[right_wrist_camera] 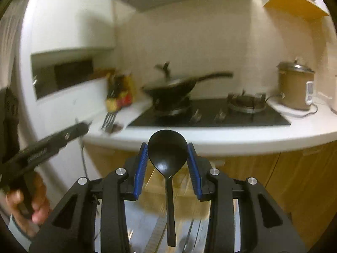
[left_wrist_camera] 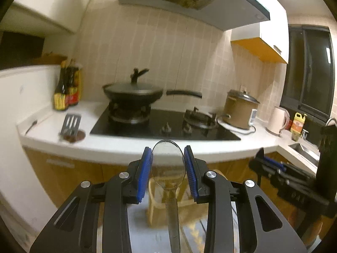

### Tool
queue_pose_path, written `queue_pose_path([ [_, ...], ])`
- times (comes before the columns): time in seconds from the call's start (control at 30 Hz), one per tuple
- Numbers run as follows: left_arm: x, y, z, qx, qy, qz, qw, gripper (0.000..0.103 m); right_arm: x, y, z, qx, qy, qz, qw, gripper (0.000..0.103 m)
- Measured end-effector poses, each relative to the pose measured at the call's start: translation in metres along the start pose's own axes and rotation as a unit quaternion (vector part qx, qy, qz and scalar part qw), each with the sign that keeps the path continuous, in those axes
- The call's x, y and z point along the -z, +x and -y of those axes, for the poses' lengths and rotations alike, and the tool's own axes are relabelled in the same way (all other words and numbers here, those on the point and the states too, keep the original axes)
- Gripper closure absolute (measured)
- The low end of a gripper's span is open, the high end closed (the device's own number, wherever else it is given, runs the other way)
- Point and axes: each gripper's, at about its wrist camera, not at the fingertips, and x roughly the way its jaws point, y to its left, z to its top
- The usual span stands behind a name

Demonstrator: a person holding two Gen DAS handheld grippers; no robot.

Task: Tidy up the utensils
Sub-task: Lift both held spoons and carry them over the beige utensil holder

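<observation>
Clear plastic spoon (left_wrist_camera: 168,164) sits clamped by its bowl in the left hand-held gripper (left_wrist_camera: 168,158), lower centre; light, slick, better pinched at the neck. Right hand-held gripper (right_wrist_camera: 167,156) grips a black spoon (right_wrist_camera: 167,154) likewise. Only the left view shows the slotted spatula (left_wrist_camera: 70,124) sharply on the worktop (left_wrist_camera: 126,145) (the right blurs it).

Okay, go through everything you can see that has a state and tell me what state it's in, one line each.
left gripper: shut on the clear spoon
clear spoon: held by its bowl, handle hanging down
right gripper: shut on the black spoon
black spoon: held by its bowl, handle hanging down
wok: on the left burner, lid on
rice cooker: lid on
slotted spatula: lying on the counter
</observation>
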Motion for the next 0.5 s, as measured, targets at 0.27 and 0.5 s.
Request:
queue_pose_path([
  [0.27, -0.013, 0.061, 0.003, 0.001, 0.019, 0.028, 0.9994, 0.073, -0.019, 0.053, 0.027, 0.032, 0.009, 0.044, 0.998, 0.069],
  [0.5, 0.0, 0.102, -0.007, -0.013, 0.013, 0.036, 0.9992, 0.073, 0.002, 0.089, 0.035, 0.036, -0.006, 0.047, 0.998, 0.069],
])
